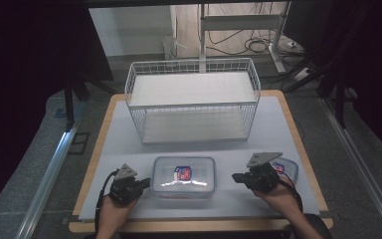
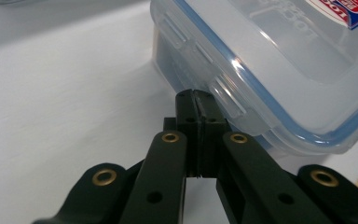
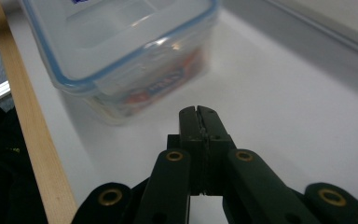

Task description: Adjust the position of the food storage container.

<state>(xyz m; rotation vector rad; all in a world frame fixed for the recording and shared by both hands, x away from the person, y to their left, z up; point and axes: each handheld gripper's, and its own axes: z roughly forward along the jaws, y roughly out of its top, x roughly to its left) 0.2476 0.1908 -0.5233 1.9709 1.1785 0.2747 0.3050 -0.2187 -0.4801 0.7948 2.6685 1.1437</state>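
Note:
A clear lidded food box with a blue seal and a red-and-blue label lies on the white table mat, near the front. My left gripper is at its left side, jaws shut with nothing between them. In the left gripper view the shut tips sit right under a lid latch of the box; I cannot tell whether they touch it. My right gripper is shut and empty, a short gap to the right of the box. Its tips point at the box's near corner, apart from it.
A white wire basket with two shelves stands at the back middle of the table. A second, smaller clear box lies behind my right hand. The table's wooden edge runs close beside the big box.

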